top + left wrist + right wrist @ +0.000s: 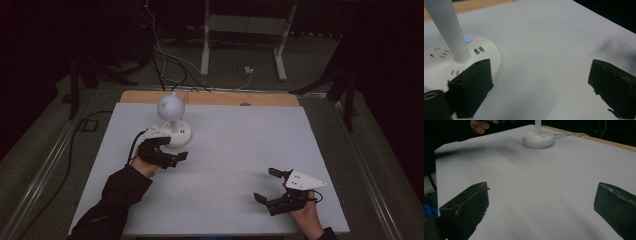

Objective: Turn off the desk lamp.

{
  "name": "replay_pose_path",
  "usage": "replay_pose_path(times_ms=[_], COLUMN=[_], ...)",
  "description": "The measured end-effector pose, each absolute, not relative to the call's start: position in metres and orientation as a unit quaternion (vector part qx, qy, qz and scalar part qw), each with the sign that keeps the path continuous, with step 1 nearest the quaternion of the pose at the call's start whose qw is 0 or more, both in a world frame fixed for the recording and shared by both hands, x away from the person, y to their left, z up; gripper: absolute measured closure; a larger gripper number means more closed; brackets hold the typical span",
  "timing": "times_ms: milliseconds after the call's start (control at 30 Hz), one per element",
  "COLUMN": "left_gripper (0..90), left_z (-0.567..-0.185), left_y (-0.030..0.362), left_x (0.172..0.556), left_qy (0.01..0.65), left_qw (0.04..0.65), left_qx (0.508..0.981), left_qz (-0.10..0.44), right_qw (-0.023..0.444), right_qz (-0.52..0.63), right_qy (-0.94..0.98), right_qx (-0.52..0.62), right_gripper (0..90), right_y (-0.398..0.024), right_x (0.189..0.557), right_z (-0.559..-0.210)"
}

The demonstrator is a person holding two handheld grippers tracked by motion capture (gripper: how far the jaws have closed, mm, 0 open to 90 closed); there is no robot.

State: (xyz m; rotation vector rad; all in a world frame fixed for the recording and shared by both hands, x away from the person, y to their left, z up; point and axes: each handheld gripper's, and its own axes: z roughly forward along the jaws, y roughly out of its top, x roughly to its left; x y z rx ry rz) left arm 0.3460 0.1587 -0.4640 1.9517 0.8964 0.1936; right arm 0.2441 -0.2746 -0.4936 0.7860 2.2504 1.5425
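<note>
Dark room, pale table (225,200). Toward its far left corner stands the white desk lamp (172,125), base flat so its sockets face up. Left gripper (170,156) hangs just beside the base, jaws wide, nothing between them. Right gripper (270,186) waits wide-open near the near right edge, well apart.

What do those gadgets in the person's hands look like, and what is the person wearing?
Each hand carries a black tool ending in two blocky black jaws. The left gripper trails a black cable and its arm wears a dark long sleeve. The right gripper carries a pale three-cornered plate with small dark dots on top; a dark cuff shows at that wrist.
</note>
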Motion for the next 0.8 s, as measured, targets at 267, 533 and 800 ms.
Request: replay_pose_path(times_ms=[267, 533, 800], left_gripper=[0.5, 0.5, 0.5], left_z=[-0.470, -0.476, -0.486], left_y=[0.176, 0.186, 0.203], left_x=[0.324, 0.302, 0.281], left_qy=[0.351, 0.348, 0.347], left_qw=[0.465, 0.461, 0.453], left_qx=[0.809, 0.812, 0.818], left_qz=[0.075, 0.080, 0.076], right_qw=[0.150, 0.151, 0.149], right_qz=[0.536, 0.535, 0.536], right_qy=[0.785, 0.786, 0.785], right_qx=[0.272, 0.270, 0.272], right_gripper=[0.0, 0.0, 0.0], right_y=[-0.274, -0.273, -0.274], right_x=[0.243, 0.243, 0.243], right_z=[-0.493, -0.493, -0.493])
